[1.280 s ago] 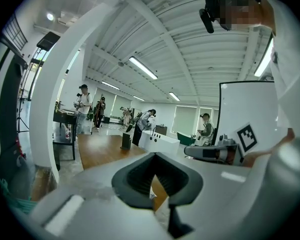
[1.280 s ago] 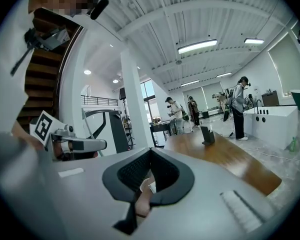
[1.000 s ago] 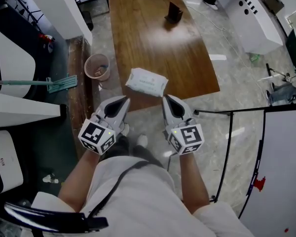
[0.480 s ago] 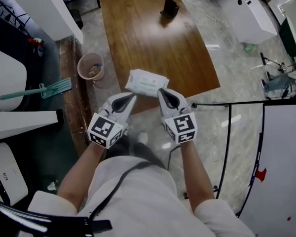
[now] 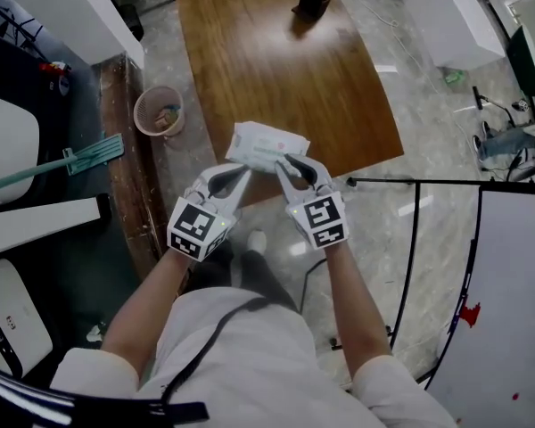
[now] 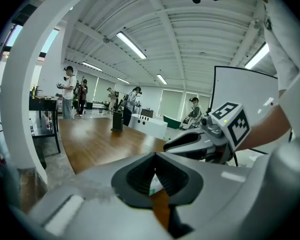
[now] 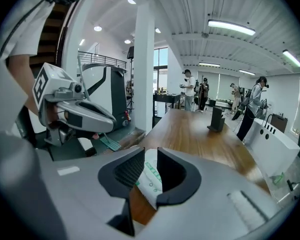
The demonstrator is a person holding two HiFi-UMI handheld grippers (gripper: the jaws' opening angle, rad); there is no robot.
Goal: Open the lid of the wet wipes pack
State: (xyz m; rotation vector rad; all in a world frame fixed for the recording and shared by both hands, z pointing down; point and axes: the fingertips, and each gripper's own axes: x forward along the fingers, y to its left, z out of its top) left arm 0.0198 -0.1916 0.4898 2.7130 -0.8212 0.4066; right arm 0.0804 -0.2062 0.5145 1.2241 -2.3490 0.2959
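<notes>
The white wet wipes pack (image 5: 267,145) lies near the front edge of the long wooden table (image 5: 276,69). My left gripper (image 5: 243,175) is just short of the pack's near left corner, its jaws shut with the tips touching (image 6: 155,156); a sliver of the pack (image 6: 153,186) shows below them. My right gripper (image 5: 286,162) sits at the pack's near right edge. Its jaws (image 7: 150,152) are opening, and the pack's green-printed end (image 7: 151,181) shows in the narrow gap without being pinched. Each gripper also appears in the other's view: the right gripper (image 6: 190,141), the left gripper (image 7: 85,116).
A pink waste bin (image 5: 157,111) and a green mop (image 5: 71,163) stand on the floor left of the table. A black stand (image 5: 309,0) sits at the table's far end. A white board on a black frame (image 5: 508,283) is at the right. Several people stand far off.
Both grippers have come down and forward to the pack's near edge. The right gripper's jaws have parted slightly; the left ones stay shut.
</notes>
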